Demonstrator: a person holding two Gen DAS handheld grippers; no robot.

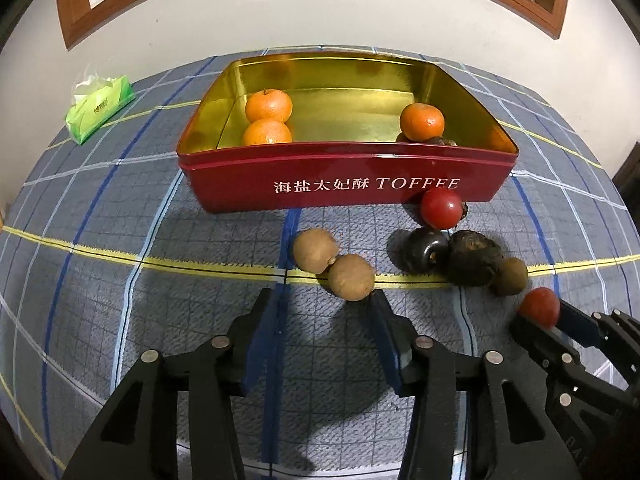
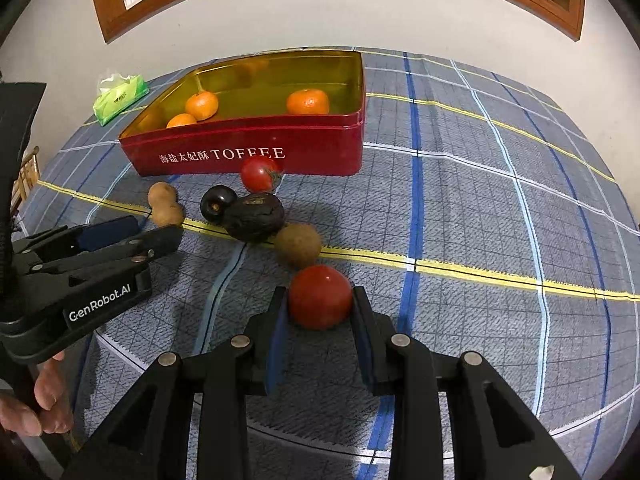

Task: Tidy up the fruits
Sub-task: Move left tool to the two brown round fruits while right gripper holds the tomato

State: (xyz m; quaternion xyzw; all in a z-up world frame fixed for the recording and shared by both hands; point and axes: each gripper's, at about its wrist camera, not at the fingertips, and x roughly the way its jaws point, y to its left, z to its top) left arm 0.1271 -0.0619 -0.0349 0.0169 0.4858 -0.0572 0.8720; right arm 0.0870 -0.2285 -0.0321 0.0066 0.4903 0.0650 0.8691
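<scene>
A red toffee tin (image 1: 344, 178) (image 2: 256, 148) with a gold inside holds three oranges (image 1: 269, 106) (image 2: 308, 102) and a dark fruit (image 1: 442, 141). In front of it on the cloth lie a red tomato (image 1: 441, 208) (image 2: 260, 174), a black fruit (image 1: 425, 249) (image 2: 216, 203), a dark wrinkled fruit (image 1: 476, 258) (image 2: 254, 216), a brown fruit (image 1: 512, 276) (image 2: 298, 244) and two joined tan fruits (image 1: 334, 266) (image 2: 165, 205). My left gripper (image 1: 324, 308) (image 2: 140, 226) is open, just short of the tan fruits. My right gripper (image 2: 320, 300) (image 1: 538, 314) is shut on a second red tomato (image 2: 320, 296) (image 1: 539, 307).
A green tissue pack (image 1: 100, 108) (image 2: 120, 96) lies at the far left of the table. A blue plaid cloth (image 1: 120, 240) (image 2: 480, 200) covers the table, which stands against a white wall (image 1: 320, 12) under a wood-framed window.
</scene>
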